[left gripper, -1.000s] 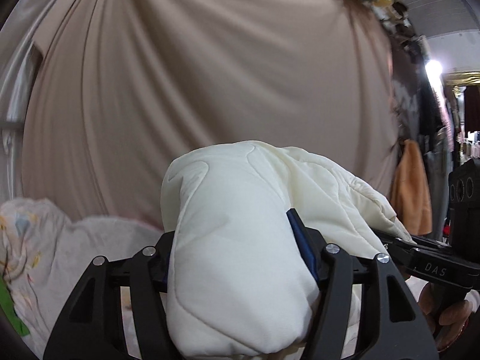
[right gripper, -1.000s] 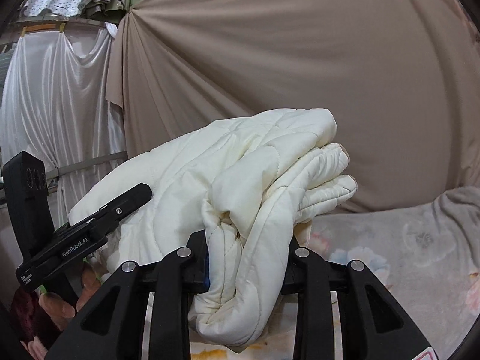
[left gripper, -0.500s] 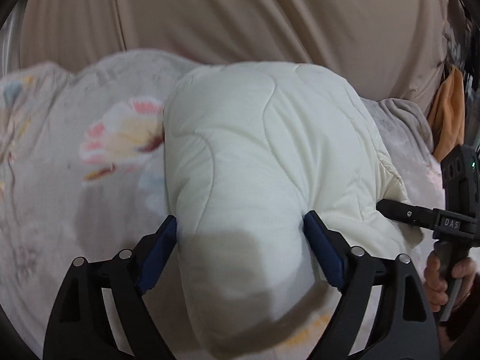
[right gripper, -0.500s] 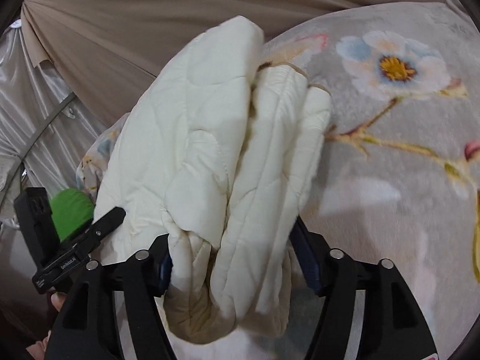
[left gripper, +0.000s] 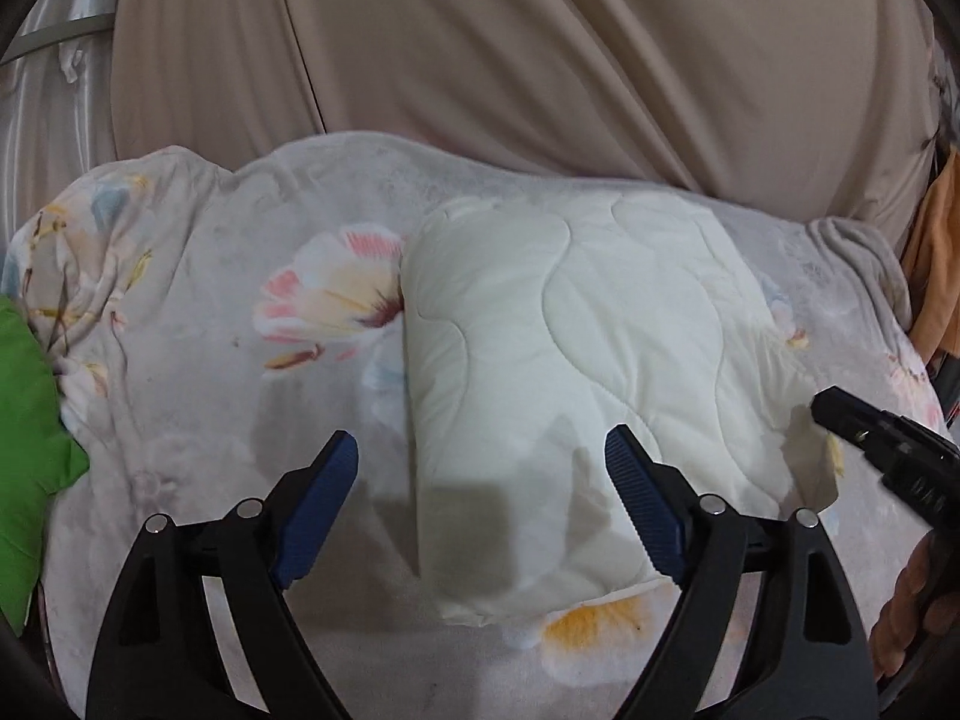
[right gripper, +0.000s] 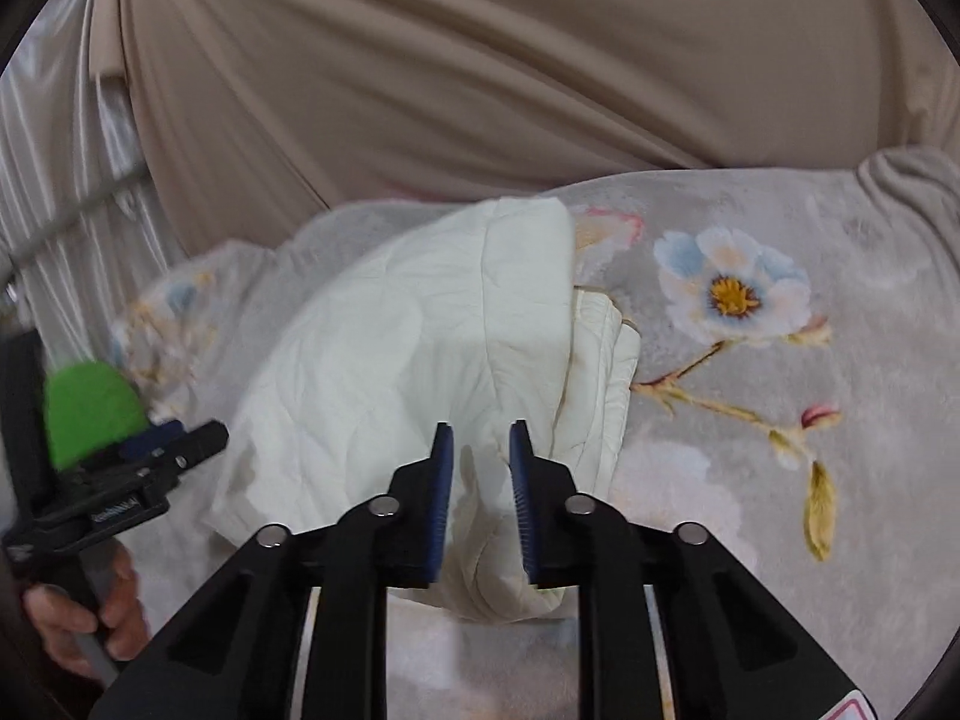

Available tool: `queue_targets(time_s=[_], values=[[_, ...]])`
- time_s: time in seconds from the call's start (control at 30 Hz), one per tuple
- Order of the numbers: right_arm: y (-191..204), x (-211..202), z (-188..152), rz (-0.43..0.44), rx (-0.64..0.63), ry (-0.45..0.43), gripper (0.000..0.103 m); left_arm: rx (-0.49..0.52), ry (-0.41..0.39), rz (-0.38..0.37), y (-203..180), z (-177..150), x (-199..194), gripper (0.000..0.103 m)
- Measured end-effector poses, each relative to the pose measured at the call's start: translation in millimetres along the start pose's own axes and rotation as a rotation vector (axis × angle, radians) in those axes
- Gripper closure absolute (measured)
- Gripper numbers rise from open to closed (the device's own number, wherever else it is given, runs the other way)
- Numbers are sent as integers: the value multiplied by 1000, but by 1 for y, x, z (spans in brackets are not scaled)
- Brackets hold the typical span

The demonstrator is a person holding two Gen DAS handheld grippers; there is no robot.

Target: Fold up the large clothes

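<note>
Blue ribbed pads line the black fingers of my left gripper [left gripper: 480, 462], and they stand wide apart: the left pad hangs over bare blanket, the right pad over the near part of the folded quilt [left gripper: 576, 372], and neither presses on it. My right gripper [right gripper: 479, 447] has its jaws closing, now narrow with a small gap left, and the near end of the quilt shows through that gap below the pads, though I cannot tell whether they touch it. Just past both sets of fingers the cream quilted bundle lies flat on the grey flowered blanket [left gripper: 198, 372], folded into a thick rectangle with its layered edges showing on the right side in the right wrist view. From the left wrist view my right gripper pokes in at the quilt's right edge, with my right hand [left gripper: 912, 600] on its handle low in the corner. A green pillow [left gripper: 24, 456] sits at the blanket's left edge. Beyond the blanket a beige curtain [left gripper: 510, 60] hangs in folds across the back, with a shiny white curtain [right gripper: 54, 156] to its left.
</note>
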State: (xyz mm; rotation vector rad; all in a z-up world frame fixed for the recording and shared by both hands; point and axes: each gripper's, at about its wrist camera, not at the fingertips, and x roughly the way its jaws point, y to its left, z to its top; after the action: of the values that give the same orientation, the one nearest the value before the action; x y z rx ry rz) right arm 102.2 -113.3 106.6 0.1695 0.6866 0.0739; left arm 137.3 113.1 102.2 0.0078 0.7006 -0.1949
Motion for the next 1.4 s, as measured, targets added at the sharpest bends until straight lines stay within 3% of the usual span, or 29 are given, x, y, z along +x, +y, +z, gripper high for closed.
queue_targets(time_s=[0.13, 0.33, 0.53, 0.77, 0.93, 1.23, 1.4], values=[[1, 20, -22, -138, -47, 30, 89, -1, 52, 43, -3, -12, 19, 20], [-8, 32, -33, -135, -22, 75, 87, -1, 64, 59, -5, -22, 26, 17], [-2, -5, -23, -110, 10, -17, 88, 8, 71, 64, -6, -24, 27, 17], [-7, 30, -38, -166, -14, 91, 88, 15, 80, 57, -9, -27, 27, 17], [-2, -3, -35, -150, 0, 45, 88, 9, 67, 81, -11, -33, 21, 15], [0, -21, -70, -186, -9, 66, 88, -15, 27, 124, -19, -62, 7, 14], [-2, -20, -87, -197, -17, 90, 88, -17, 60, 127, -24, -80, 10, 14]])
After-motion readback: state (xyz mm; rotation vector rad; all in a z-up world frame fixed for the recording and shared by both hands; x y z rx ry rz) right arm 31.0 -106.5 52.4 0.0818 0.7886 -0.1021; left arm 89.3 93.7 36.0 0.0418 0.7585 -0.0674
